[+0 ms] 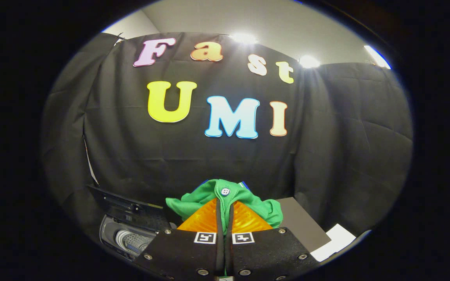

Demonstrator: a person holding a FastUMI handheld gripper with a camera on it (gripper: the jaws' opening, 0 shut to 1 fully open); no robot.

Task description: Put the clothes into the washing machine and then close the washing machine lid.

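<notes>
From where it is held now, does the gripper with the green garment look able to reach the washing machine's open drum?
Probably yes. The gripper is shut on the green buttoned garment, and the grey perforated drum lies open below and beside the orange fingers, its dark lid raised, nothing between.

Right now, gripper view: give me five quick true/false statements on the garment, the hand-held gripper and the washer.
1. The hand-held gripper is shut on the green button-up fabric garment. True.
2. The garment already lies inside the washing machine drum. False: it bunches up between and just ahead of the orange fingers, lifted clear.
3. The top-loading washing machine's dark lid is closed. False: it stands raised, and the perforated drum shows.
4. A white button shows on the garment. True.
5. The washing machine sits to the right of the fingers. False: it is beside the left finger, lower down.
</notes>
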